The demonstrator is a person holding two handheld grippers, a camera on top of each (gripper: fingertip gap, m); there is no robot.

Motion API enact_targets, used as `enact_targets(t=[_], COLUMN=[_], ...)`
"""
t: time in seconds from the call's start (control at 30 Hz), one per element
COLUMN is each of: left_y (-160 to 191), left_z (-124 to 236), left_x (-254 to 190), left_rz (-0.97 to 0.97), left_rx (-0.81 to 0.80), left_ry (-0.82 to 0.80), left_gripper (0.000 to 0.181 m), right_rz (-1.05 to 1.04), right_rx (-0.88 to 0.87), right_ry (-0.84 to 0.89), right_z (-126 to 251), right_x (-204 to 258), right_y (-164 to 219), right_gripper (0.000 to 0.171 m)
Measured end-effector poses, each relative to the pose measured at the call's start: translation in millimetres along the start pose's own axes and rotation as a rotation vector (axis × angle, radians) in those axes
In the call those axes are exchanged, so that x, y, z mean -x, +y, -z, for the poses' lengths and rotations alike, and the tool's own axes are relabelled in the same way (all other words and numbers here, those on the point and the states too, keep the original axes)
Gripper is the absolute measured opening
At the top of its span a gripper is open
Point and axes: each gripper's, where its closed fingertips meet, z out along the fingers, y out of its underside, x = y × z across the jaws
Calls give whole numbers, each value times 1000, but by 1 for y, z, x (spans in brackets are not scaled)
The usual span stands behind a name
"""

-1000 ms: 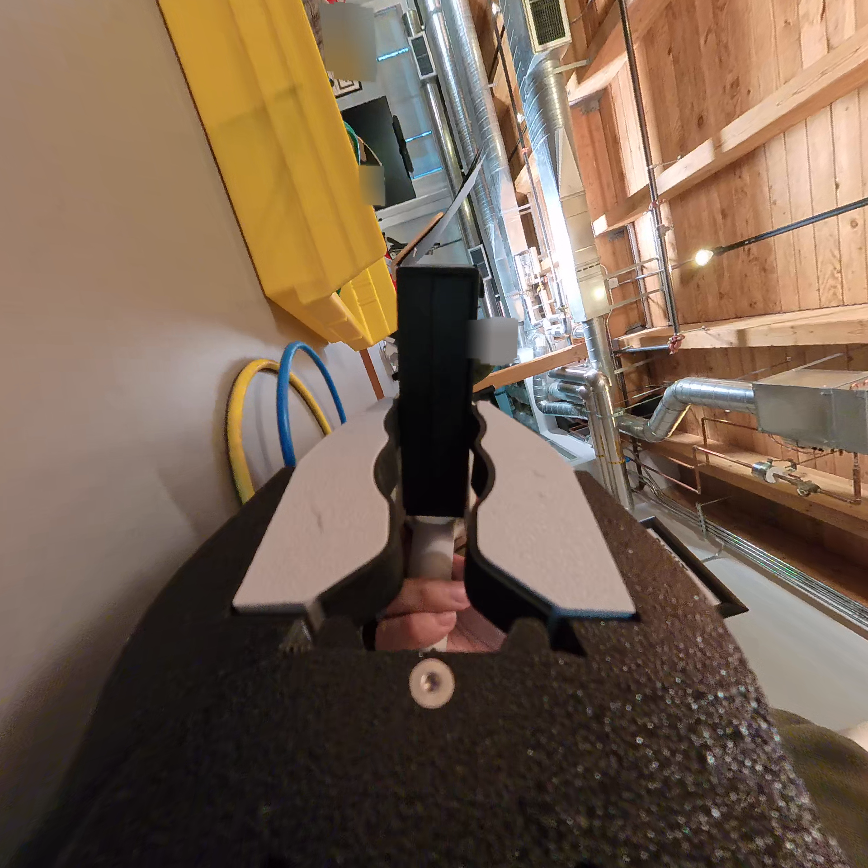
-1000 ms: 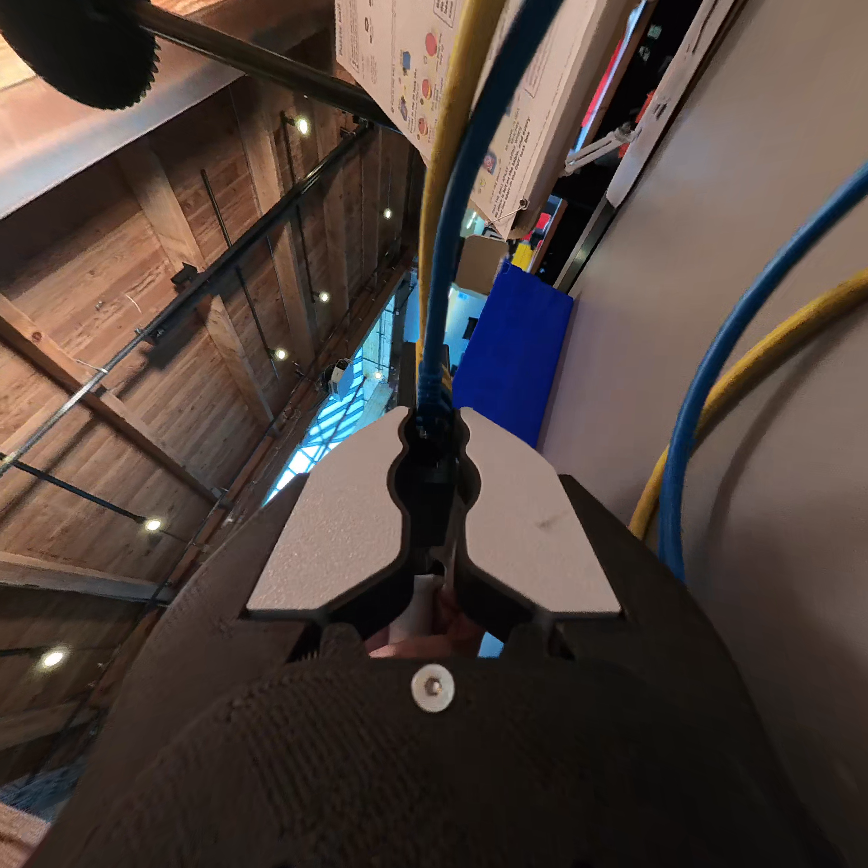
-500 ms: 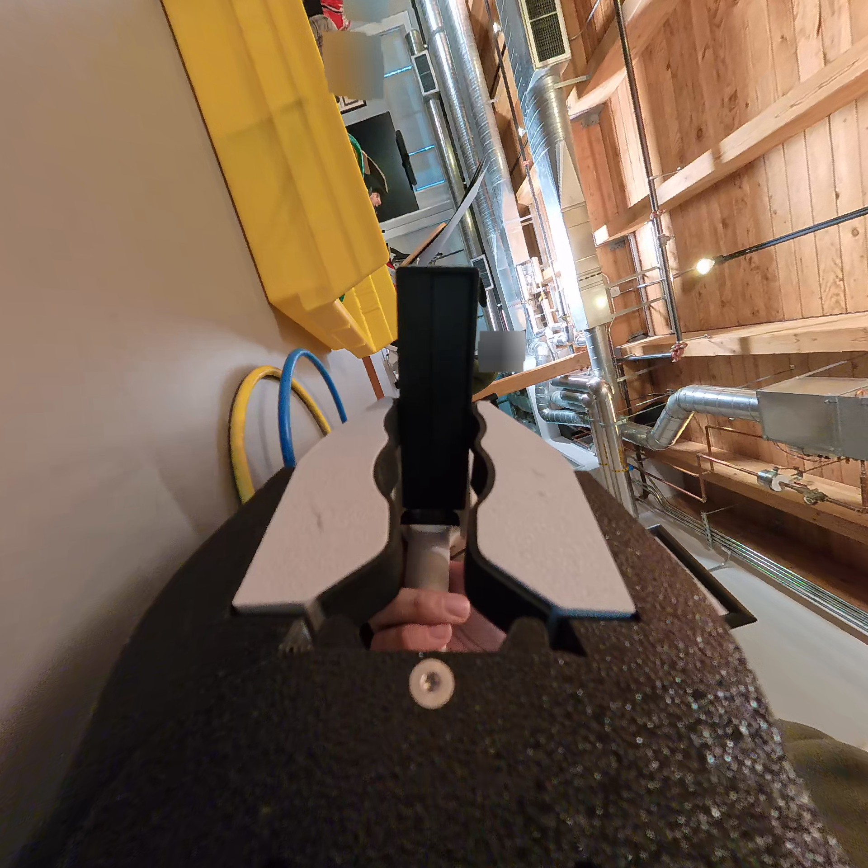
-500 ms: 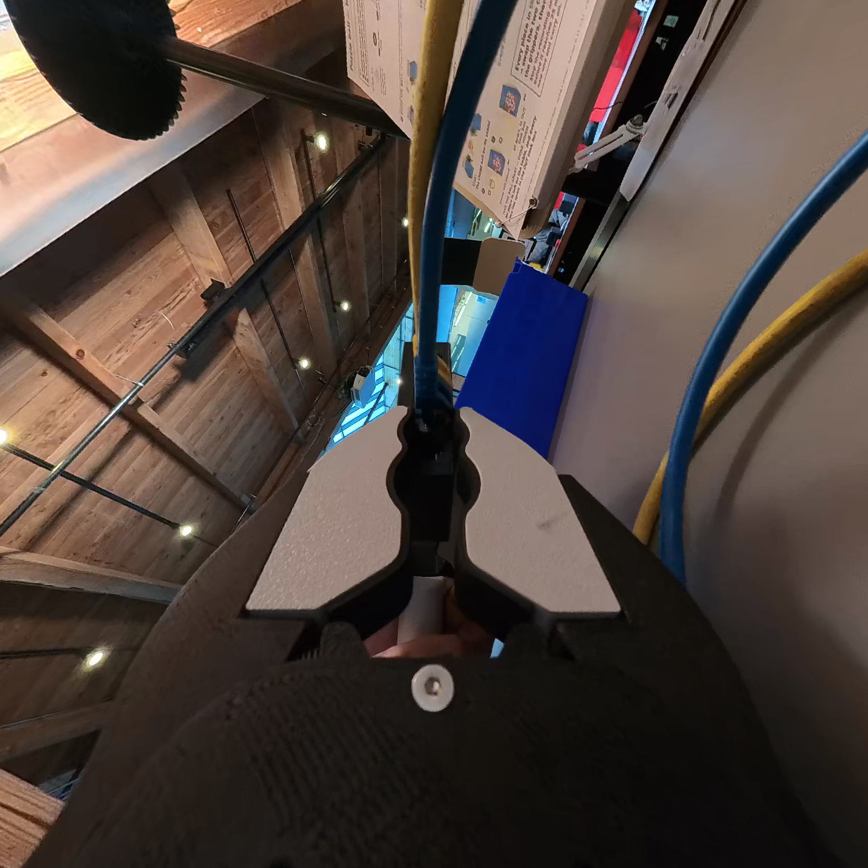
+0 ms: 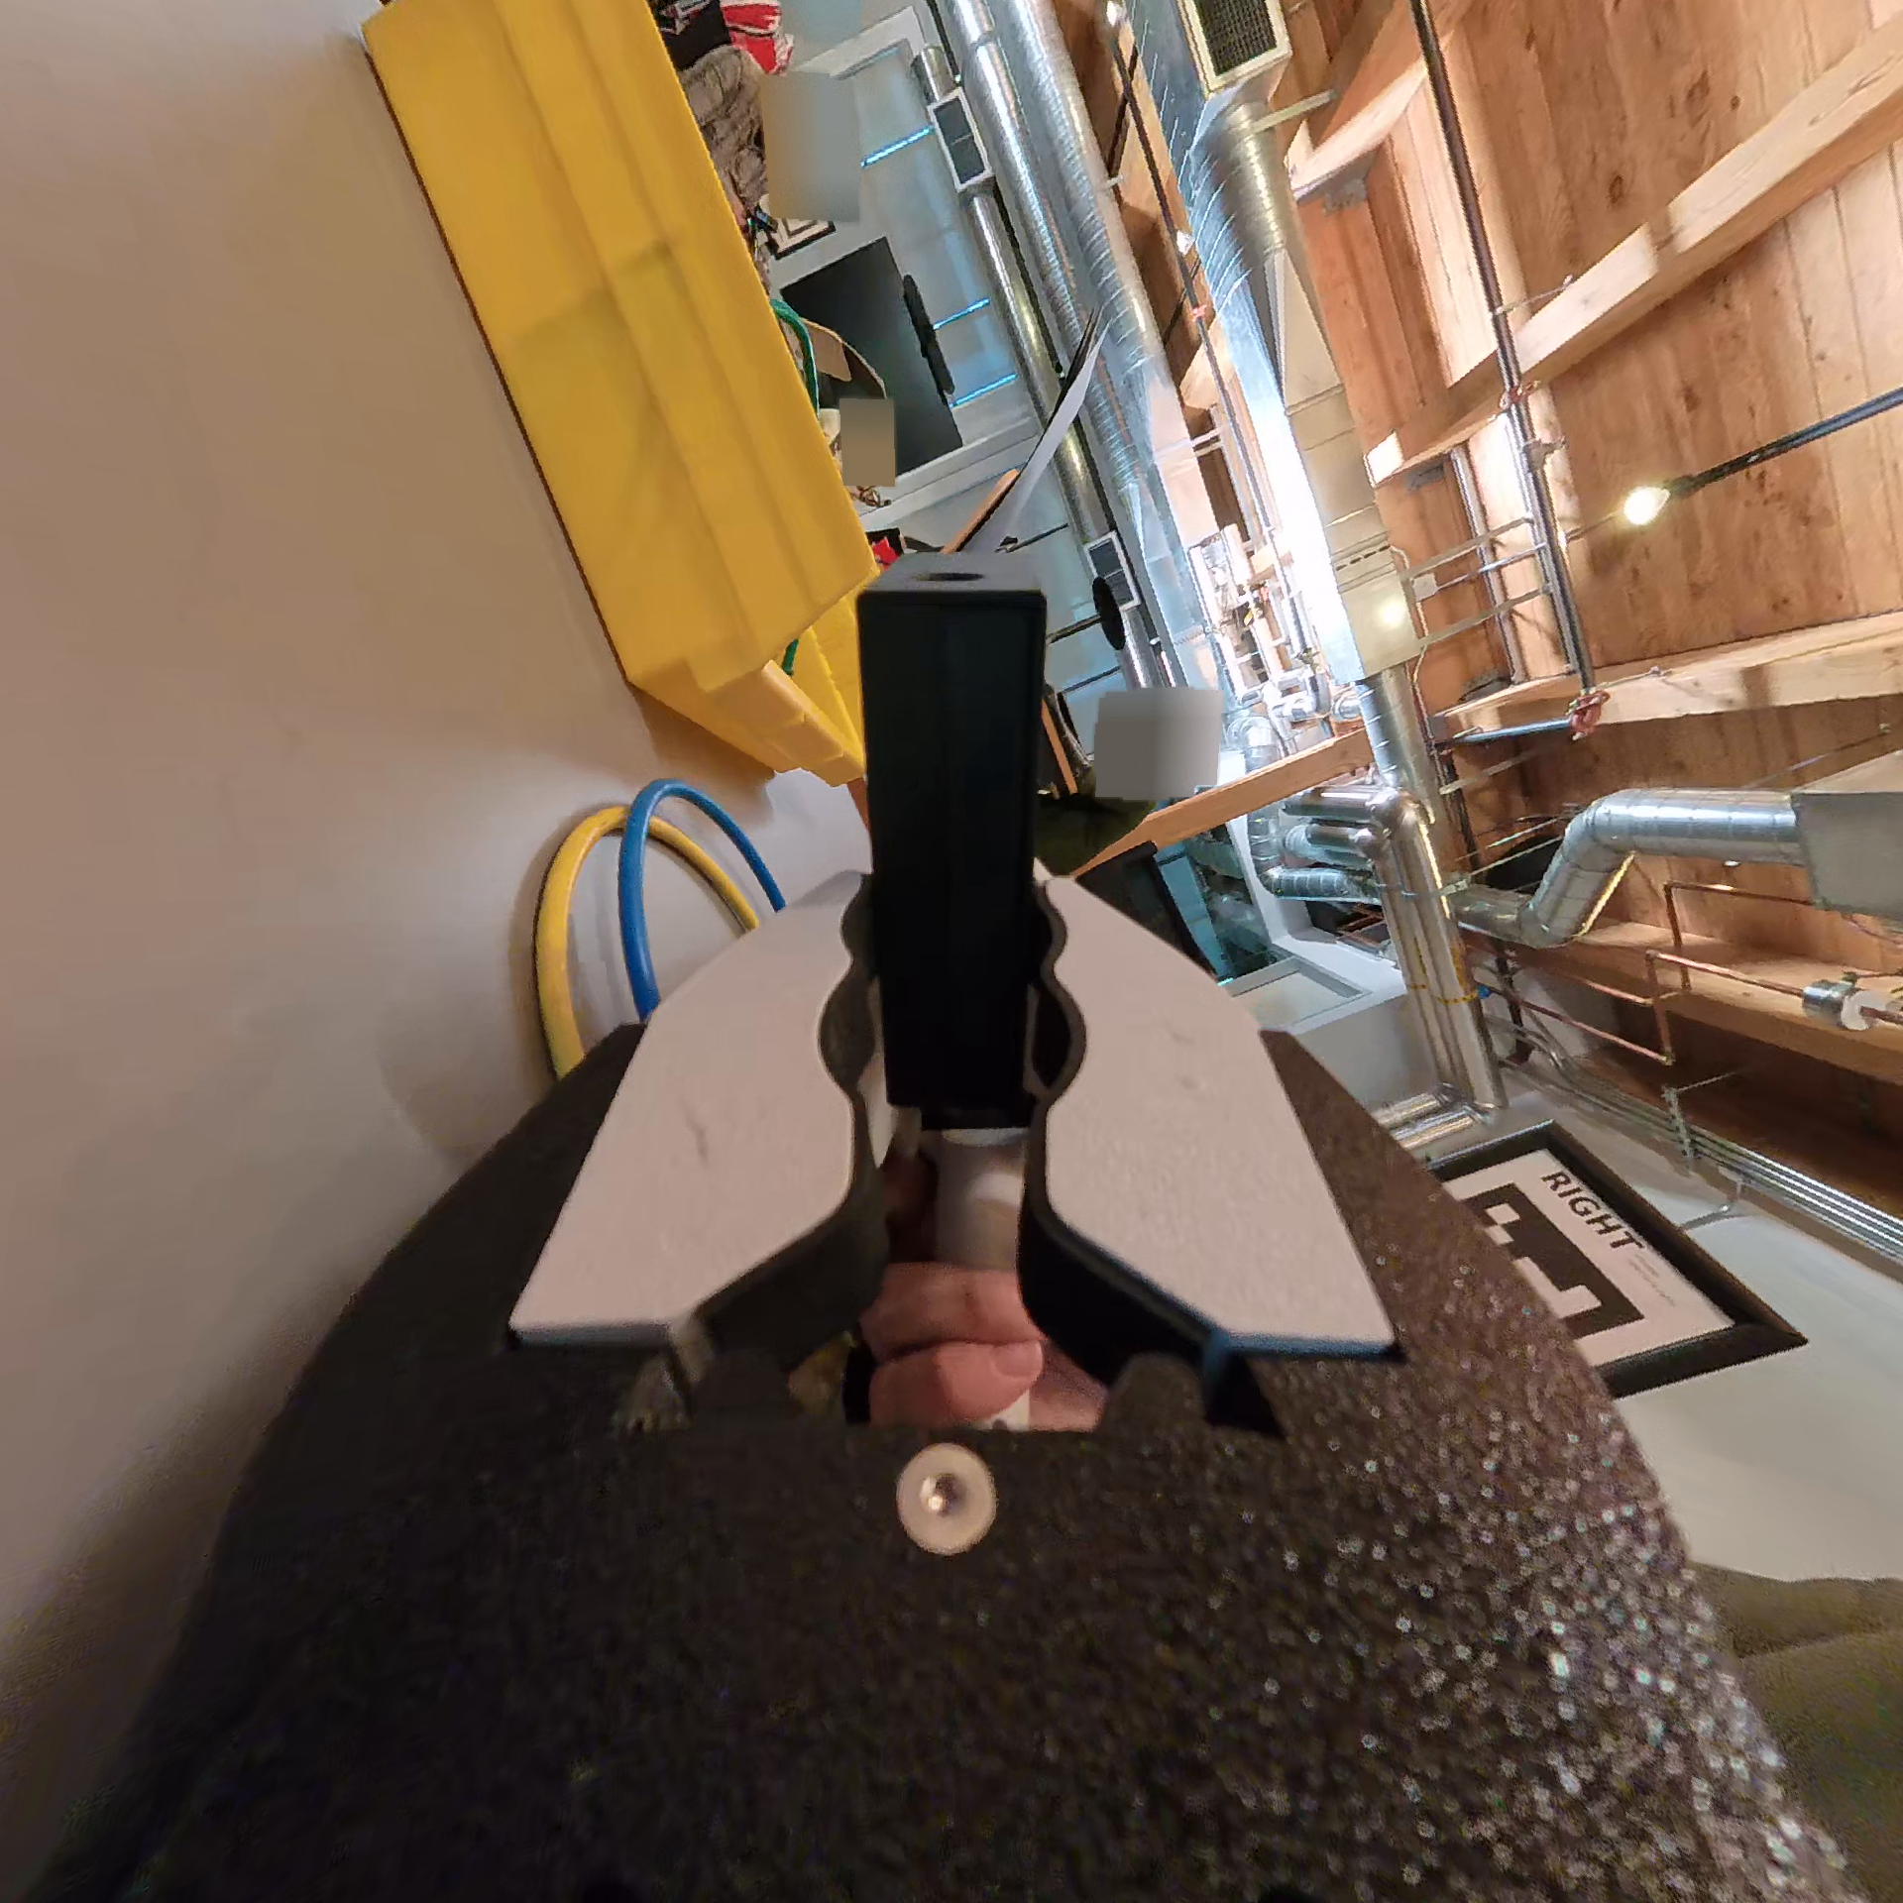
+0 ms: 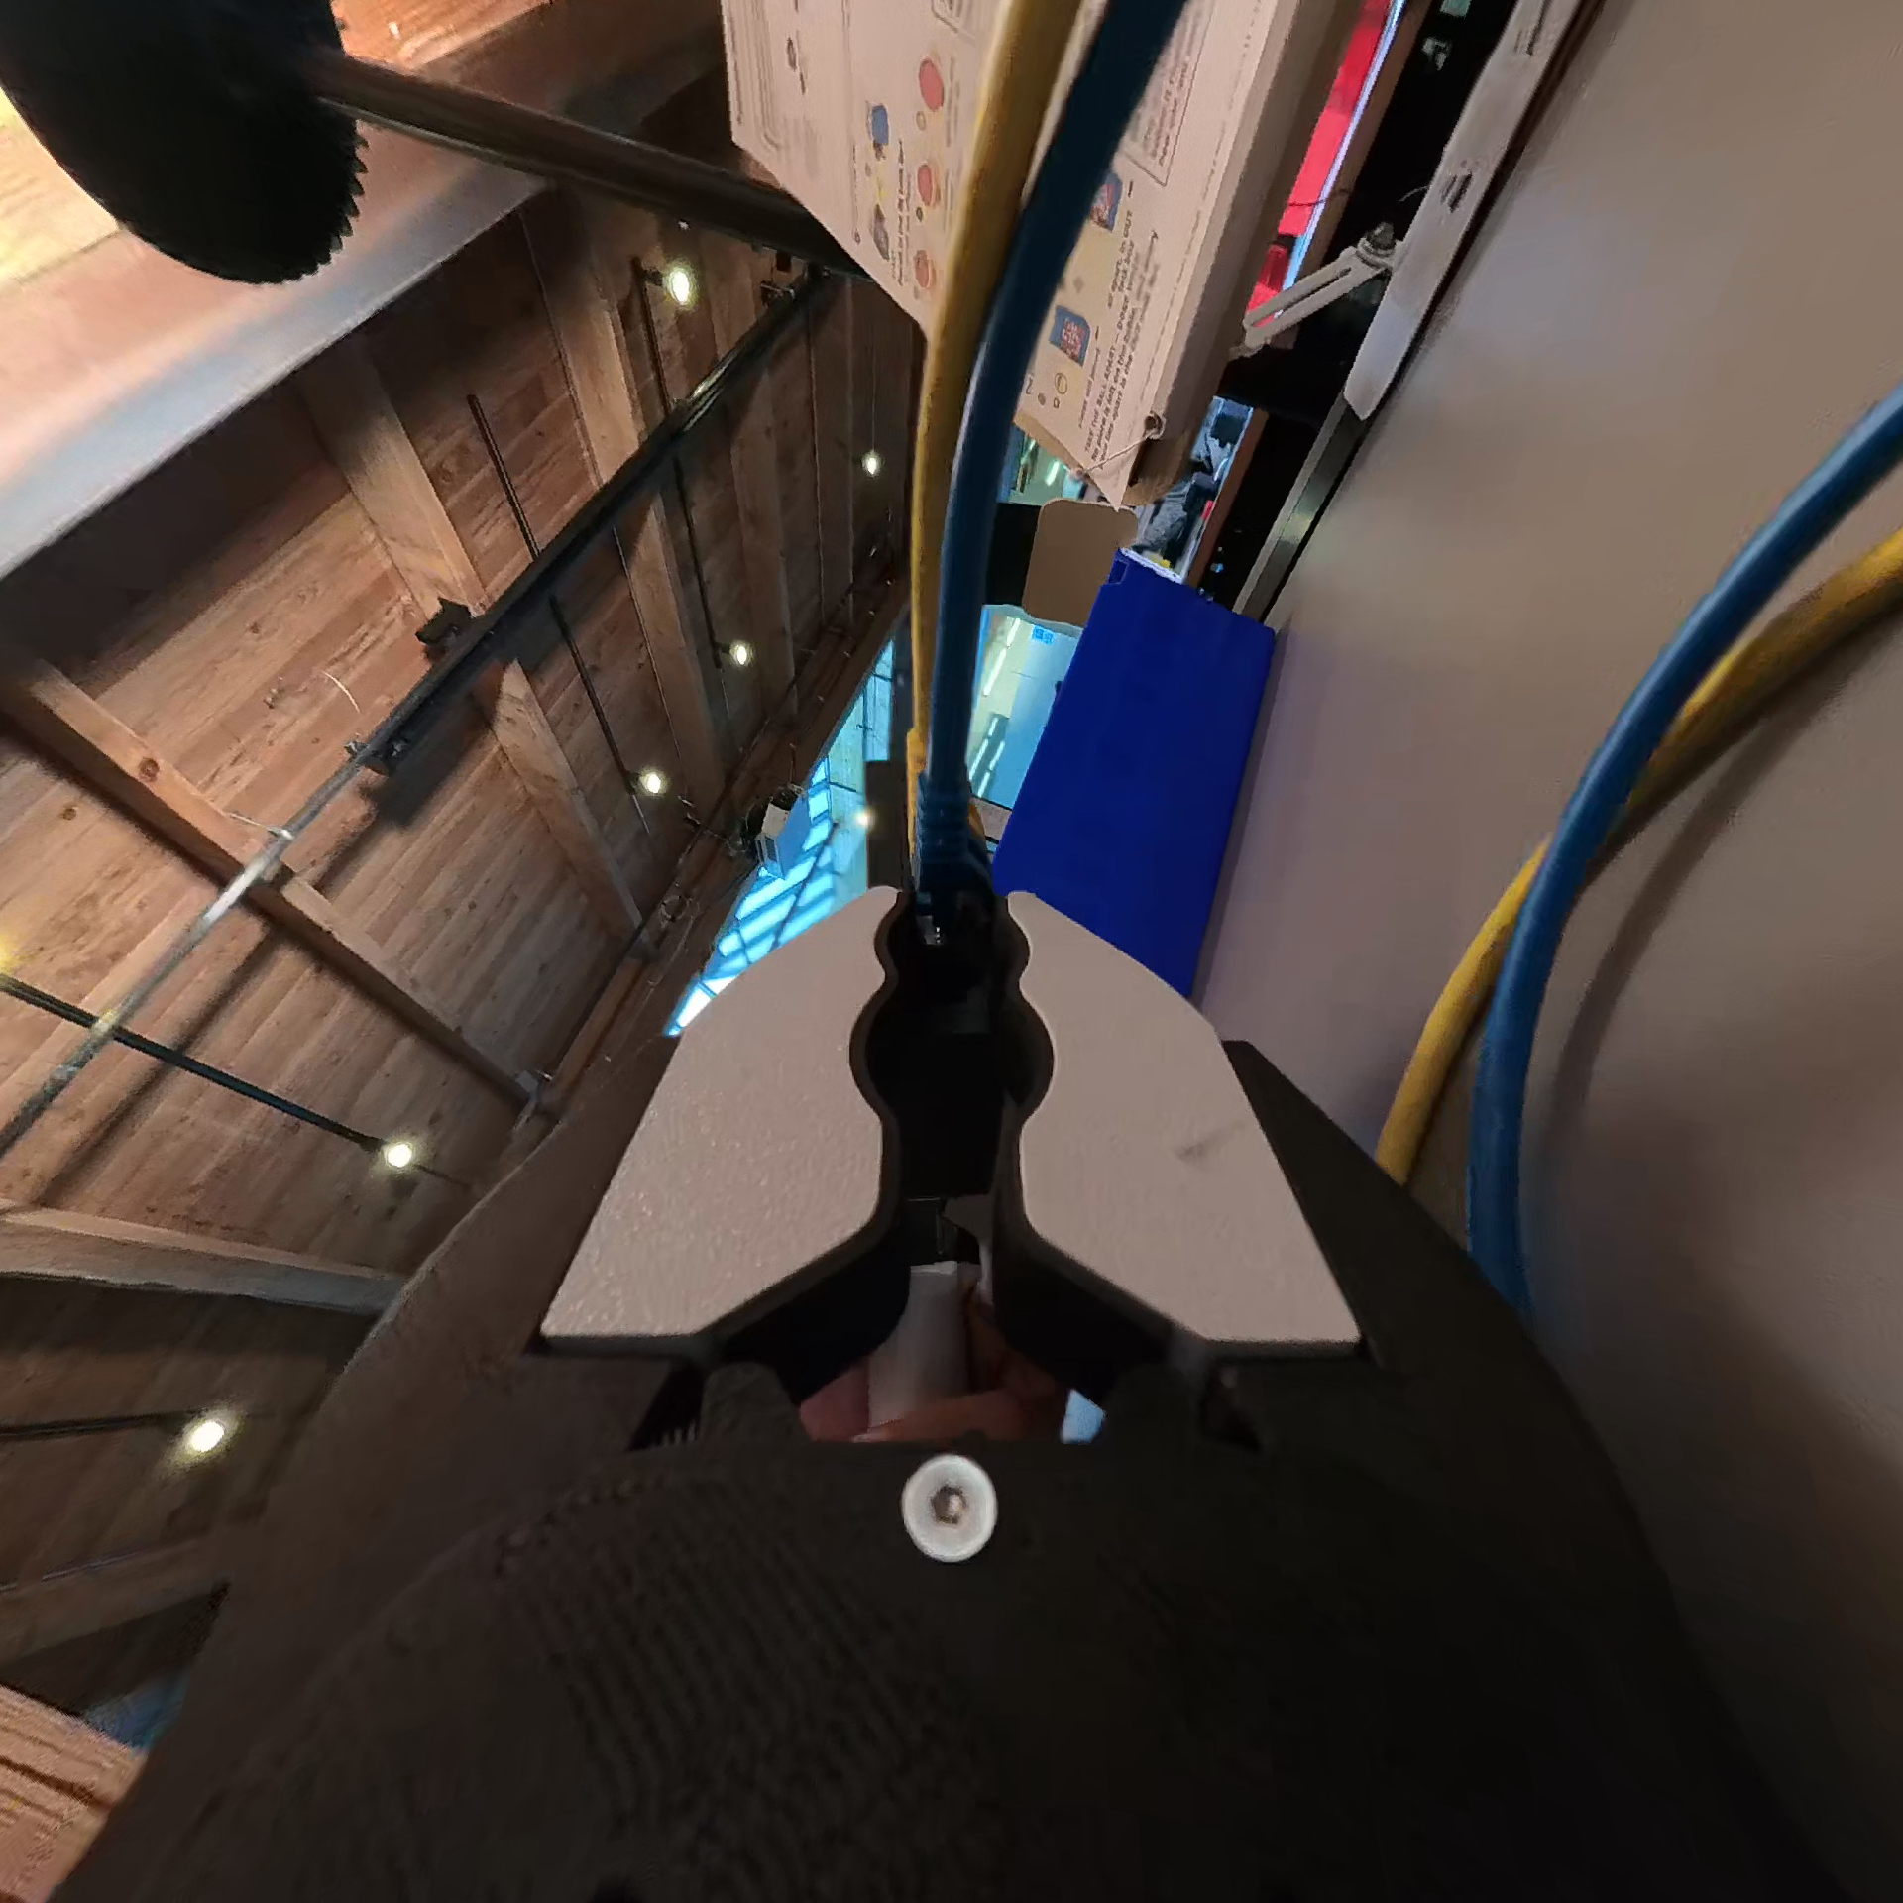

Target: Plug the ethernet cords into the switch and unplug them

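Observation:
My left gripper (image 5: 953, 896) is shut on the black switch (image 5: 947, 783), a narrow box that stands up out of the fingers, seen end on. My right gripper (image 6: 953, 901) is shut on the plug end of the blue ethernet cord (image 6: 945, 834). That cord runs up and away from the fingertips, with the yellow ethernet cord (image 6: 942, 412) close beside it. Loops of both cords lie on the beige table: blue (image 5: 628, 906) and yellow (image 5: 551, 927) in the left wrist view, blue (image 6: 1606, 824) and yellow (image 6: 1462, 989) in the right. Where the plug meets the switch is hidden.
Both views are rolled sideways. The beige table (image 5: 206, 618) carries stacked yellow bins (image 5: 638, 340). A blue box (image 6: 1122, 783) and a printed cardboard box (image 6: 927, 154) stand at the table's far side. A framed black-and-white marker plate (image 5: 1545, 1267) shows to the right.
Both grips are unchanged. Each view has drifted slightly, and the printed box and cords have shifted a little in the right wrist view.

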Motion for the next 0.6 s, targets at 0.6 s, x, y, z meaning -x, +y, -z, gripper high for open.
enact_targets(t=[0.6], left_y=[0], left_z=[-3], left_x=[4], left_rz=[4], left_rx=[-58], left_ry=[56], left_gripper=[26], right_rz=[171], right_rx=[145], right_ry=[-5], right_z=[-1], right_x=[0], right_y=[-3], right_gripper=[12])
